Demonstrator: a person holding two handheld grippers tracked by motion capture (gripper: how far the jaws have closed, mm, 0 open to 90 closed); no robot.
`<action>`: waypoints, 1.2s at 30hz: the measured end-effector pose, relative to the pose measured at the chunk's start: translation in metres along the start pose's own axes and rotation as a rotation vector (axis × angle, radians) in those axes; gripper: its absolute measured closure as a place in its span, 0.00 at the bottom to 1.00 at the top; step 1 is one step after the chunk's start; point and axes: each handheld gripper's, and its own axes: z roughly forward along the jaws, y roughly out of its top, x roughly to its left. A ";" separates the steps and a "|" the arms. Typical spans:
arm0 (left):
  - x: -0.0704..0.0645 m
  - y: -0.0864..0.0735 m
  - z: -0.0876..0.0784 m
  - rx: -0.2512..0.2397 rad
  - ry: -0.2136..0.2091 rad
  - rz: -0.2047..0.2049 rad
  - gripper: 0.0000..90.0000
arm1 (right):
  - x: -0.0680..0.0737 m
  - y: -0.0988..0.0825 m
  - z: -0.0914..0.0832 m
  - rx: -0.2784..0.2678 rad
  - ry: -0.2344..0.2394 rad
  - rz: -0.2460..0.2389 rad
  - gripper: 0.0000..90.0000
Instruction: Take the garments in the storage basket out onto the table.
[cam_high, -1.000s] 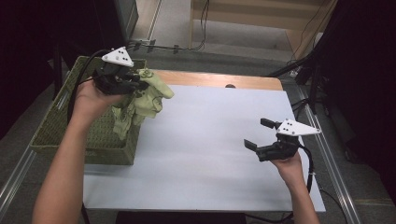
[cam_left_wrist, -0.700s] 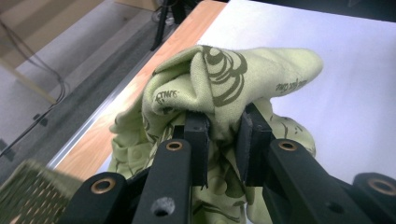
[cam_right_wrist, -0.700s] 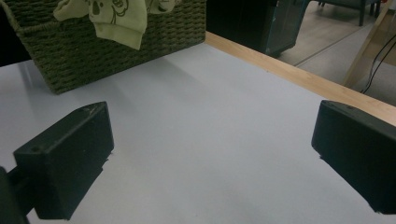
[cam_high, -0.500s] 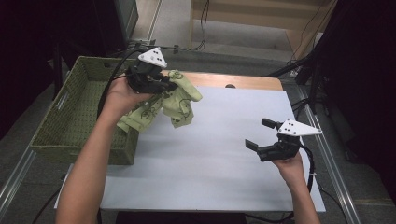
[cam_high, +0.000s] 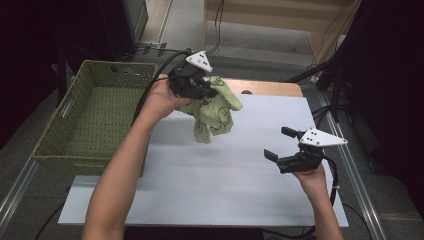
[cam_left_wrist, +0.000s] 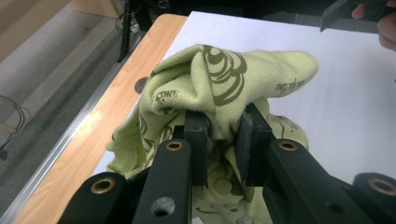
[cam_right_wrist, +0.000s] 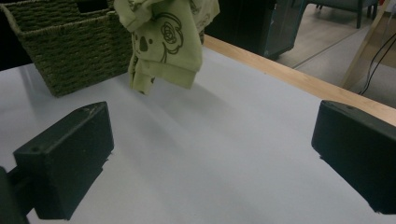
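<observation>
Left tool (cam_high: 209, 93) clamped on a bunched pale-green printed cloth (cam_high: 214, 112), which hangs in the air above the far-left part of the white counter (cam_high: 210, 185), just right of the woven basket (cam_high: 95, 117). Right tool (cam_high: 284, 148) jaws wide apart, nothing between them, near right.

The cloth (cam_high: 212, 111) pinched in my left gripper (cam_left_wrist: 223, 135) is pale yellow-green, printed with dark olive swirls, small lettering and a koala face. My grippers' jaws are black, with pale grey plates on top. The basket (cam_high: 95, 112) is olive green weave; the table (cam_high: 235, 185) is white with a light wood edge.
</observation>
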 end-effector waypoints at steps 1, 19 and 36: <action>-0.001 0.003 0.003 -0.004 -0.009 0.005 0.86 | 0.000 0.000 0.000 0.000 -0.001 0.000 0.00; -0.003 0.007 0.060 0.064 -0.049 0.001 0.86 | -0.001 0.000 -0.005 -0.010 -0.003 0.000 0.00; 0.001 -0.053 0.121 0.217 -0.110 -0.118 0.85 | 0.000 -0.001 -0.003 -0.004 0.000 -0.002 0.00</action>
